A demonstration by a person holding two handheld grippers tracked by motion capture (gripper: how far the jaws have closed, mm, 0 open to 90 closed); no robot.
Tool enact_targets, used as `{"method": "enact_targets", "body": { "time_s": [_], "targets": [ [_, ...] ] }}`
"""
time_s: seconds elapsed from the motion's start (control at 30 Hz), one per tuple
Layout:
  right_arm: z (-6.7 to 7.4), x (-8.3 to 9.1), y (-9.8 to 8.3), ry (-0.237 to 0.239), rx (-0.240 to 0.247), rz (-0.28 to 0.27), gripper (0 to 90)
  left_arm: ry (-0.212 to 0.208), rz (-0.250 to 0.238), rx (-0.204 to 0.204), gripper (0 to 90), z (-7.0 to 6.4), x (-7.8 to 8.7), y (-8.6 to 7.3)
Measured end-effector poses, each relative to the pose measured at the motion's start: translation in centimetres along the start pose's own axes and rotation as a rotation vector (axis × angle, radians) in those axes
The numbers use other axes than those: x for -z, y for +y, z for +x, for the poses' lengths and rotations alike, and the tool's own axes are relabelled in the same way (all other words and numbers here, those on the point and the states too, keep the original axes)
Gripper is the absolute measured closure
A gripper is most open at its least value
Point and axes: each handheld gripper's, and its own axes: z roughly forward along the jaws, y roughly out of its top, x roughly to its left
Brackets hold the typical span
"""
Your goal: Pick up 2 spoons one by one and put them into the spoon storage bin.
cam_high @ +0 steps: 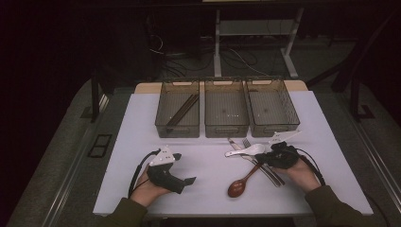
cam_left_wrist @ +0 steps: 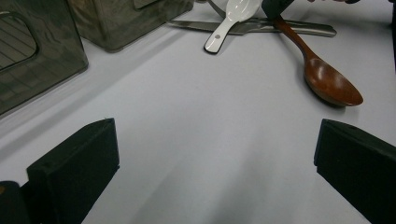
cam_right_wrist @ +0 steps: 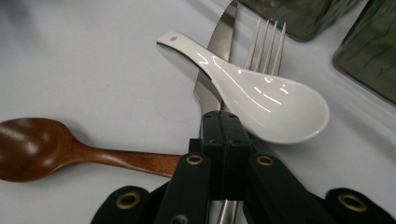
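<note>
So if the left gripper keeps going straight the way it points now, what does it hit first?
Bare white table lies ahead of the open left gripper. Beyond that, probably the brown wooden spoon, on the right side of its path, though depth is hard to judge.

White table (cam_high: pixel 142 137), three bins (cam_high: pixel 227 111), wooden spoon (cam_high: pixel 239 185), white spoon (cam_high: pixel 246 151), fork (cam_right_wrist: pixel 266 42), knife (cam_left_wrist: pixel 196 25)

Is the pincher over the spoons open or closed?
Closed. In the right gripper view, the right gripper's two black jaws press flat together with no gap. They sit over the pile of cutlery beside the white spoon.
</note>
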Motion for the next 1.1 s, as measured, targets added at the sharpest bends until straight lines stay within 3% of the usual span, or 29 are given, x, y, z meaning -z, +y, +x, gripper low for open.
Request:
{"method": "enact_targets", "body": {
  "time_s": [0.57, 1.1],
  "targets": [
    [0.1, 0.9, -1.3, -0.012, 0.003, 0.039, 89.1, -0.010, 0.002, -0.003, 0.0, -0.2, 0.0, 0.0],
    [0.5, 2.4, -3.0, -0.010, -0.022, 0.026, 89.1, -0.011, -0.002, 0.000, 0.0, -0.2, 0.0, 0.0]
  ]
}}
